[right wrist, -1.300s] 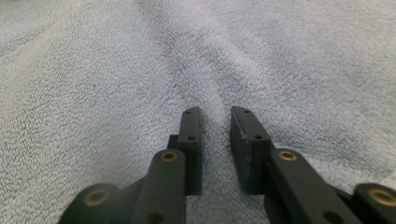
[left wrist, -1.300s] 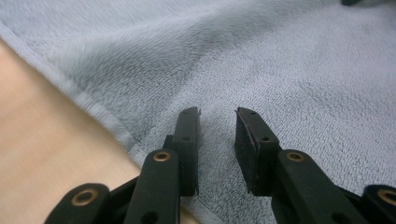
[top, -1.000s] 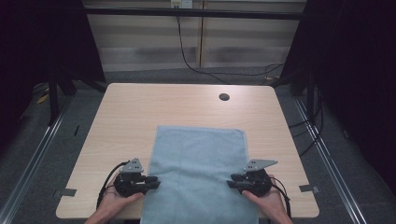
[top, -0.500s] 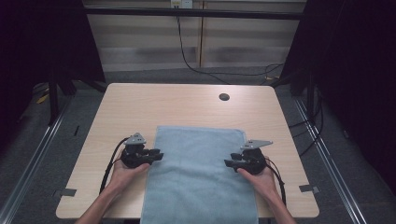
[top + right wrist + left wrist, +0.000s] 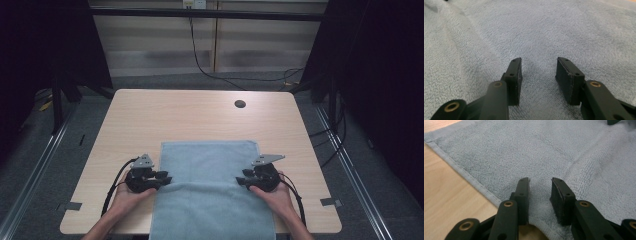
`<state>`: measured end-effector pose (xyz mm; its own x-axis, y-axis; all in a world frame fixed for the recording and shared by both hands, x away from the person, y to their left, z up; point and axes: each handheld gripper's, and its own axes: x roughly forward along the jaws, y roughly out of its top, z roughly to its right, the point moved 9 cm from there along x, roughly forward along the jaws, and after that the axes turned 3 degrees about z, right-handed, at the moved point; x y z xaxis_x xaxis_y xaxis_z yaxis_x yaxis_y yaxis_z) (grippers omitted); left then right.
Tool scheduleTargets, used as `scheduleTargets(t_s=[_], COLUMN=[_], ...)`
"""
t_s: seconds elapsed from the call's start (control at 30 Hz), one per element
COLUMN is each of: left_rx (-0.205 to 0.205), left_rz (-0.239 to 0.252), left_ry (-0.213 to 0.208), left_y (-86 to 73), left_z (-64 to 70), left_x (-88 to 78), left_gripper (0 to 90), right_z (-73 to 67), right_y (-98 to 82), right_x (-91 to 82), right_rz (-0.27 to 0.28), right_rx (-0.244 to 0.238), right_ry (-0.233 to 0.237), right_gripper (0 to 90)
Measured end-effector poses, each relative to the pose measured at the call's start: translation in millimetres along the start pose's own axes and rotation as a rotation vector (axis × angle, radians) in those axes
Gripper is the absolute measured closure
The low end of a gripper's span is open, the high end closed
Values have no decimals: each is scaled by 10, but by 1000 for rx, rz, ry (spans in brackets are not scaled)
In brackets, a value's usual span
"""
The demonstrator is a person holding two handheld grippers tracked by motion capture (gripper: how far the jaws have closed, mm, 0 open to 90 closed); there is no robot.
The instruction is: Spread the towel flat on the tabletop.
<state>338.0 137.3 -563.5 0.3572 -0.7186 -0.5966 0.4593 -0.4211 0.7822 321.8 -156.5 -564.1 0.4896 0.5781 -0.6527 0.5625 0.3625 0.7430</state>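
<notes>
A light blue towel point(image 5: 210, 195) lies flat on the wooden table point(image 5: 190, 115), its near end hanging over the front edge. My left gripper point(image 5: 166, 177) rests at the towel's left edge and points inward. In the left gripper view its jaws point(image 5: 540, 192) stand apart over the hemmed edge of the towel point(image 5: 524, 152); they have just been opening, and the pads do not press on the cloth. My right gripper point(image 5: 242, 181) sits at the towel's right edge. Its jaws point(image 5: 538, 72) have also just been opening and are parted above the towel point(image 5: 536, 30).
A dark round cable hole point(image 5: 240, 104) sits near the table's far edge. Bare wood runs beyond the towel and along both its sides. Black cables trail from each gripper toward the front corners. Dark frames and floor rails flank the table.
Both hands have moved away from the table's front edge, farther along the towel's sides. Both pairs of jaws stand wider apart than a second ago.
</notes>
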Motion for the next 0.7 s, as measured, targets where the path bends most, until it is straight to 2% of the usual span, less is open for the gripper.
scheduleTargets(t_s=[0.13,0.3,0.4,0.43,0.47,0.5,0.53,0.57,0.6,0.63,0.67,0.7], left_rx=[-29,-25,-36,-29,-41,-23,-23,-11,-11,-19,-25,-26], left_rz=[-4,-8,-2,-13,-15,-11,-11,22,22,34,38,37], left_ry=[-17,-33,-30,-34,-38,-42,-42,-62,-62,-55,-36,-28], left_y=[-49,-112,-157,-187,-196,-182,-182,-101,-101,-58,-4,1], left_z=[57,115,152,183,199,217,217,246,246,232,186,164], left_x=[-62,-135,-188,-228,-244,-264,-264,-291,-291,-282,-216,-185], left_gripper=[665,638,626,614,601,591,573,557,539,539,528,526], right_z=[-86,-150,-232,-332,-360,-394,-414,-423,-429,-429,-370,-325], right_y=[-5,-13,-49,-92,-105,-119,-128,-124,-115,-115,-49,-11], right_x=[10,13,-13,-50,-62,-75,-84,-88,-90,-90,-100,-113], right_rz=[-5,-4,-9,-23,-26,-28,-30,-28,-20,-20,22,35], right_rx=[-10,-15,-30,-56,-58,-55,-46,-22,0,0,21,29], right_ry=[11,30,33,44,50,60,63,75,86,86,83,72], right_gripper=[561,561,559,557,552,540,511,478,472,472,457,458])
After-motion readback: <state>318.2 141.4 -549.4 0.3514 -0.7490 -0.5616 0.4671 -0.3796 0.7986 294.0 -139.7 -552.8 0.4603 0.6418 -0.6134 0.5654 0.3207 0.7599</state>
